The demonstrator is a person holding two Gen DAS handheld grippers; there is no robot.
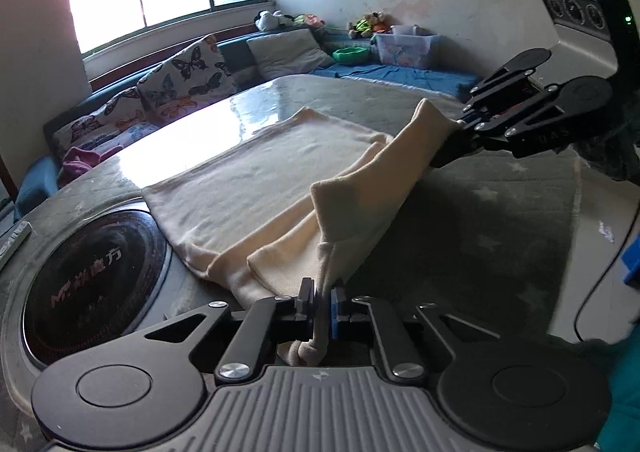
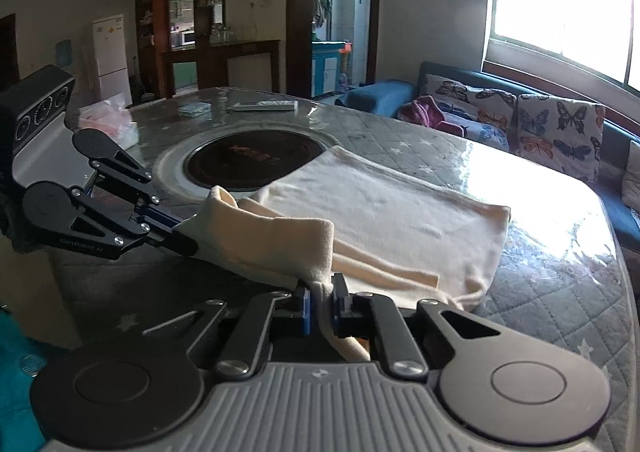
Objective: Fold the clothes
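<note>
A cream garment (image 1: 256, 179) lies partly folded on the grey quilted table (image 1: 500, 219). My left gripper (image 1: 322, 306) is shut on its near edge, with cloth pinched between the blue pads. My right gripper (image 1: 456, 131) is shut on the other end of the same lifted edge. In the right wrist view my right gripper (image 2: 322, 302) pinches the cream garment (image 2: 384, 211), and my left gripper (image 2: 182, 230) holds the far end. The held strip hangs raised between both grippers above the flat part.
A round black induction hob (image 1: 92, 284) is set into the table, left of the garment; it also shows in the right wrist view (image 2: 256, 163). A blue sofa with butterfly cushions (image 1: 184, 71) runs along the window. A remote (image 2: 266, 105) lies on the far table end.
</note>
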